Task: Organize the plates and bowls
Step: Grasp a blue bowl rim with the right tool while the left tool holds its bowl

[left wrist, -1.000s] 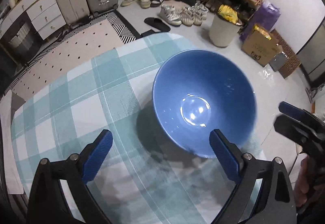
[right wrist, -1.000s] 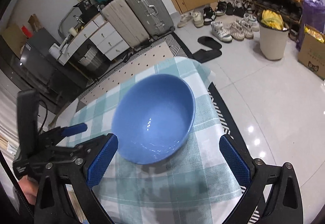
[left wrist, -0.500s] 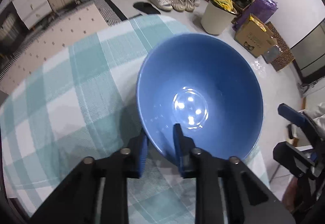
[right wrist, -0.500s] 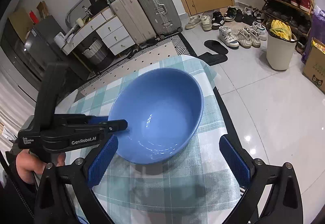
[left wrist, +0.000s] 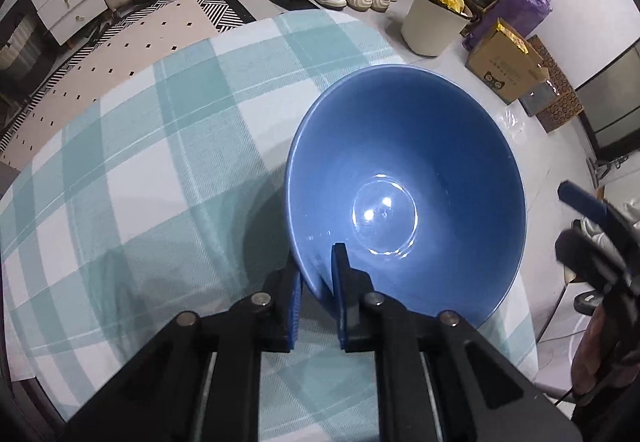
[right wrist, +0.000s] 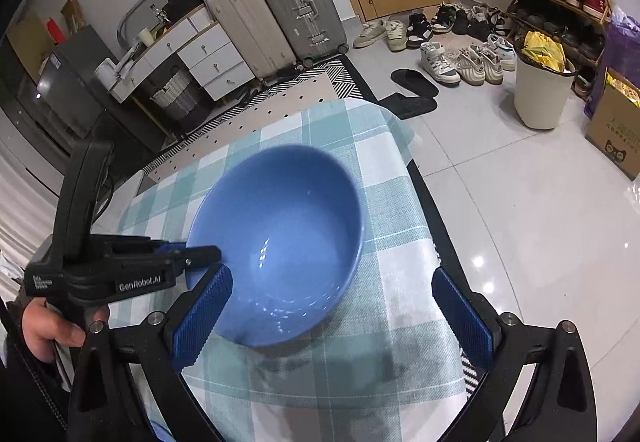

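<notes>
We see the left gripper (left wrist: 316, 282) pinching the near rim of the blue bowl (left wrist: 404, 193). One blue pad sits inside the bowl and the other pad sits outside, with the thin wall of the bowl squeezed between them. Its jaws have just been closing, and now they press on that rim. From the right wrist view, the left gripper (right wrist: 200, 256) comes in from the left side of the bowl (right wrist: 280, 242), and a hand (right wrist: 48, 322) holds its black handle.

The right gripper (right wrist: 332, 310) has its jaws spread wide. It hangs just by the near side of the bowl, and its left pad looks very close to the bowl's wall, but we cannot tell if it touches. Its other pad is well apart from the bowl.

The bowl is big, round and deep. It is plain blue inside and out, smooth and shiny, with bright spots of light on its flat round bottom. It looks empty.

The bowl is on a checked cloth (left wrist: 160, 145) of pale green and white squares, close to the cloth's right edge. Beyond the bowl, on the floor, stand a white bin (right wrist: 540, 93) and rows of shoes (right wrist: 460, 61).
</notes>
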`<state>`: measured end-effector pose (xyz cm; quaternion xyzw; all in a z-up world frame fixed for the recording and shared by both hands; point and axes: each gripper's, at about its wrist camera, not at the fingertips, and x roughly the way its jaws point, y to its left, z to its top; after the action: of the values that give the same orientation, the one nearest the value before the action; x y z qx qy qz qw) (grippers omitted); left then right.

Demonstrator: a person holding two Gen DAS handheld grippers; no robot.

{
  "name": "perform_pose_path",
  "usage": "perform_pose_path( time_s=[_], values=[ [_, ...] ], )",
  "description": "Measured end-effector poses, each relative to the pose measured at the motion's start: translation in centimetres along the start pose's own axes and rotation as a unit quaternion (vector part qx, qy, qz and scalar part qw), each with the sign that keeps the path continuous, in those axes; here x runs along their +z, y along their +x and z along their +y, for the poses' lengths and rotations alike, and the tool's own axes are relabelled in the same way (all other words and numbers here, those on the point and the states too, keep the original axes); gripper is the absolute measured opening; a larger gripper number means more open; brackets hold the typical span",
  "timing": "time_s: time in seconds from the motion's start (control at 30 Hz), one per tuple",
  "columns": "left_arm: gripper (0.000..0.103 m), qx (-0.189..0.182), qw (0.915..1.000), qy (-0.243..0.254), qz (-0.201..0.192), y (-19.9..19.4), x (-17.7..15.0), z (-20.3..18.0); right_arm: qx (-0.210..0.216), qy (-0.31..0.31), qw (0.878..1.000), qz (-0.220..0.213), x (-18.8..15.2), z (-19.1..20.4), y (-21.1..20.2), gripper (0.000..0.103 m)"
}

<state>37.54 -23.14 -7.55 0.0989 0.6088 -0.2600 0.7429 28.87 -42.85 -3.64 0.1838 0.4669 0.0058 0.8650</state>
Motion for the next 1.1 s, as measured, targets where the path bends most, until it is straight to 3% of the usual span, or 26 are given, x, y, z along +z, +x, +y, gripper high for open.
perform_pose_path(
  time_s=[0.23, 0.43, 0.5, 0.57, 0.67, 0.73, 0.93, 1.1],
  values=[
    [0.011, 0.015, 0.9999, 0.009, 0.000, -1.0, -3.0, 0.4, 0.006, -0.025, 0.999, 0.026, -0.9, 2.4, 0.4, 0.102],
    [0.011, 0.017, 0.9999, 0.004, 0.001, -1.7, -5.1, 1.0, -0.018, -0.043, 0.997, 0.054, -1.8, 4.1, 2.3, 0.101],
    [0.011, 0.018, 0.9998, 0.001, 0.003, -1.7, -5.7, 1.2, -0.022, -0.038, 0.997, 0.069, -2.0, 4.0, 3.4, 0.091],
    [0.011, 0.017, 0.9998, -0.001, 0.004, -1.8, -6.2, 1.4, -0.018, -0.035, 0.994, 0.098, -2.1, 3.9, 4.9, 0.069],
    [0.011, 0.016, 0.9999, -0.004, 0.004, -2.1, -7.0, 1.6, -0.015, -0.028, 0.991, 0.133, -2.6, 3.8, 6.6, 0.048],
    [0.011, 0.016, 0.9998, -0.003, 0.006, -2.4, -7.5, 1.7, -0.014, -0.026, 0.990, 0.140, -3.0, 3.9, 7.0, 0.045],
    [0.011, 0.013, 0.9998, -0.017, 0.004, -3.3, -8.7, 2.7, 0.020, -0.015, 0.987, 0.160, -3.9, 4.1, 6.9, 0.015],
    [0.011, 0.019, 0.9997, -0.017, -0.001, -3.8, -9.6, 2.5, -0.001, -0.036, 0.987, 0.158, -4.4, 5.4, 6.3, 0.011]
  ],
)
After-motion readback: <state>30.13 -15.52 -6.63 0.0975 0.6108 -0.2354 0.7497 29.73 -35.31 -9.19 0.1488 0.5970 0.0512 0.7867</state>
